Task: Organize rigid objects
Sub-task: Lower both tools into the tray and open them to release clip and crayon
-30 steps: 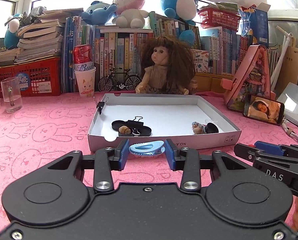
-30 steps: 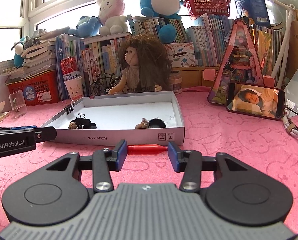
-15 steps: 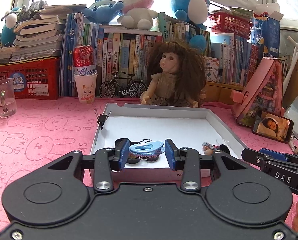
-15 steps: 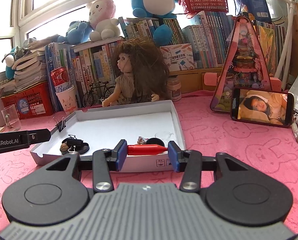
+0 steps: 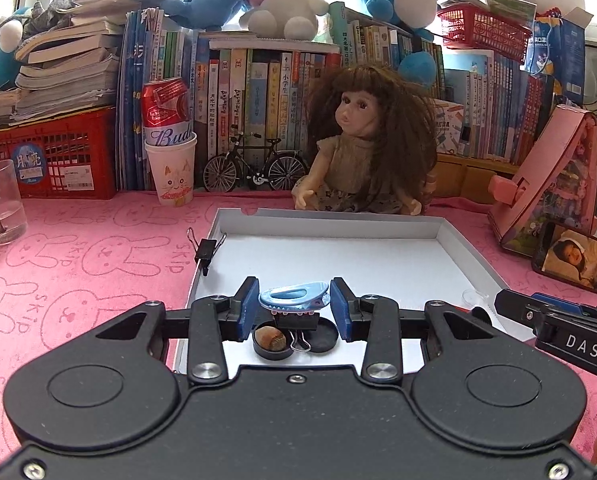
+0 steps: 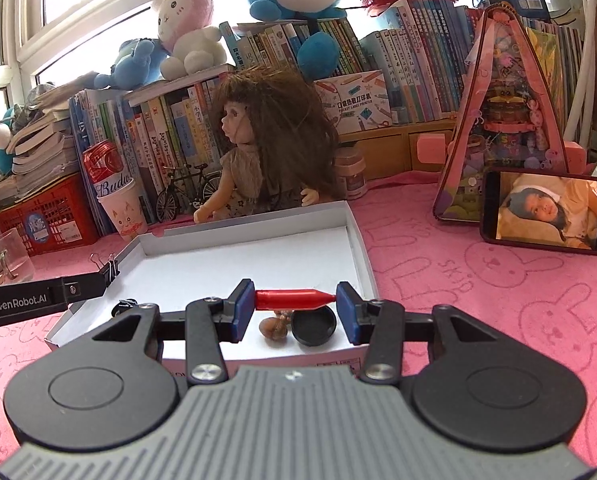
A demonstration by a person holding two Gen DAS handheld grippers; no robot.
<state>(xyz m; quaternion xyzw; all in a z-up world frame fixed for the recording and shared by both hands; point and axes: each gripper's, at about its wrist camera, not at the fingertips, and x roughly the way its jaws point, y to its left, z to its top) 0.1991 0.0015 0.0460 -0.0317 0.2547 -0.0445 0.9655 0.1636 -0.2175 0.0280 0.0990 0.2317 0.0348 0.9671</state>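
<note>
I am clamping a blue hair clip (image 5: 294,298) in my left gripper (image 5: 294,308) and a red pen-like stick (image 6: 294,299) in my right gripper (image 6: 295,308), both over the white box lid (image 6: 354,236).

The left claw (image 5: 294,307) has a black body, blue pads (image 5: 249,307) and silver screws. The right claw (image 6: 295,307) is ribbed grey and black, with blue pads (image 6: 245,309); white lettering marks both.

Both grippers have moved from before the white box (image 5: 470,256) to above its near end: the left gripper (image 5: 294,307) carrying the blue hair clip (image 5: 294,295), the right gripper (image 6: 295,307) the red pen cap (image 6: 292,298).
</note>
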